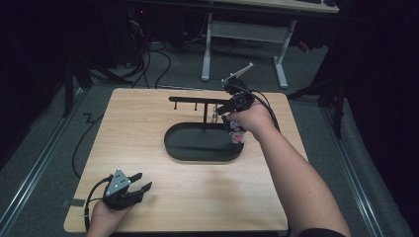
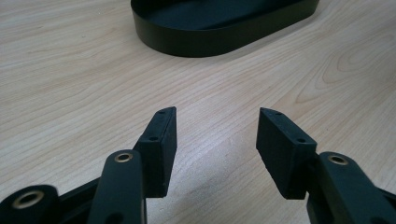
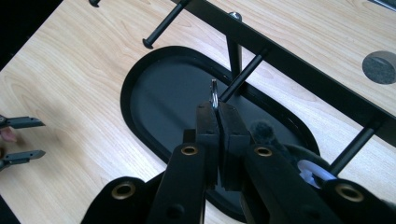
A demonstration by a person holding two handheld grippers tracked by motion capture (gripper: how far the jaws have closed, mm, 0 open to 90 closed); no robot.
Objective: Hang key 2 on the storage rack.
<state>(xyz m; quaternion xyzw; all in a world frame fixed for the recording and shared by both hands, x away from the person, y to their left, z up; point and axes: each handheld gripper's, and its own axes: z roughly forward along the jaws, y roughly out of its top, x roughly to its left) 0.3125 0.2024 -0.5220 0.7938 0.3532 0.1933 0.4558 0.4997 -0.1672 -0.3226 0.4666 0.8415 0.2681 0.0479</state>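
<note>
right hand-held gripper [image 3: 218, 109] clamps key ring [image 3: 214, 95] at peg [image 3: 240, 74] (over tray [image 3: 140, 84]); left hand-held gripper [image 2: 216, 135] agape, empty

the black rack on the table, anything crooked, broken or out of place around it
Nothing stands out. The black rack stands upright in its oval tray, pegs straight. The right gripper is shut on a metal key ring held at a peg, its charm dangling below. The left gripper rests open on the table.
</note>
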